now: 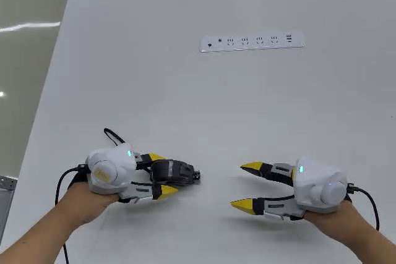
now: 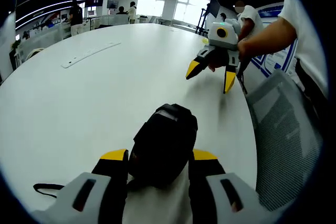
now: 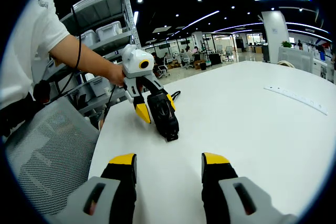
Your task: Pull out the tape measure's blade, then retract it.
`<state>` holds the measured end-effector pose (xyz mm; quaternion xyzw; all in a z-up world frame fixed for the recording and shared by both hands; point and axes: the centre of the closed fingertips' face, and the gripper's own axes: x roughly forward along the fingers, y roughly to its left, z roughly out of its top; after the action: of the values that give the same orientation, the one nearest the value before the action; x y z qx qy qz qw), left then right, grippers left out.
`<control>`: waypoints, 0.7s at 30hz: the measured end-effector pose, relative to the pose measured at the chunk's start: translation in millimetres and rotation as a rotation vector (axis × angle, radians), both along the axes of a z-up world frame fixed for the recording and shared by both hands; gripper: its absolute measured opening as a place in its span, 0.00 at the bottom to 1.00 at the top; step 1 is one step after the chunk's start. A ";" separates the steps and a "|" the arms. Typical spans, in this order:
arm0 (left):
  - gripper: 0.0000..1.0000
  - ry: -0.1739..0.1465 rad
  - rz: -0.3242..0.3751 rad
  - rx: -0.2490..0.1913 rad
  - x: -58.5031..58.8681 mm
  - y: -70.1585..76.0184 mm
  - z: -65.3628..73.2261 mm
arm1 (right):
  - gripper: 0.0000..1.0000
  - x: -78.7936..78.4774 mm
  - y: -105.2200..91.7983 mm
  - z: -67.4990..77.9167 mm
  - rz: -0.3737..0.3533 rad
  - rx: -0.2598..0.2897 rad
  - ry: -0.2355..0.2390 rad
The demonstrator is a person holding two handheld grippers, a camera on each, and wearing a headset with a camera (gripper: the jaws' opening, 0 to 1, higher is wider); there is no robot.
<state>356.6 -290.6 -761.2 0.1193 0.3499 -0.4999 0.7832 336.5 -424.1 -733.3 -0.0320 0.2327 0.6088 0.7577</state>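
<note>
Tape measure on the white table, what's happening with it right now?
A person holds a gripper in each hand over a white table. The left gripper has its jaws closed on the black tape measure, which rests on the table. The right gripper is open and empty, pointing toward the tape measure with a gap between them. No blade looks pulled out yet.

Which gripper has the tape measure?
The left gripper: its jaws close on the black tape measure. The right gripper sits open and empty, apart from it.
</note>
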 end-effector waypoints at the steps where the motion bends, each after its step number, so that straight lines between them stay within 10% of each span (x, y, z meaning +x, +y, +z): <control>1: 0.42 -0.001 0.001 -0.003 0.4 -0.5 0.5 | 0.49 0.1 -0.4 -0.3 -0.001 -0.001 0.000; 21: 0.38 -0.006 -0.010 0.001 2.0 -0.7 -1.7 | 0.48 -1.0 -3.1 -2.4 -0.004 -0.005 0.005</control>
<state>358.7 -291.3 -763.0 0.1231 0.3474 -0.5032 0.7816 335.6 -427.2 -735.7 -0.0319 0.2361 0.6066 0.7585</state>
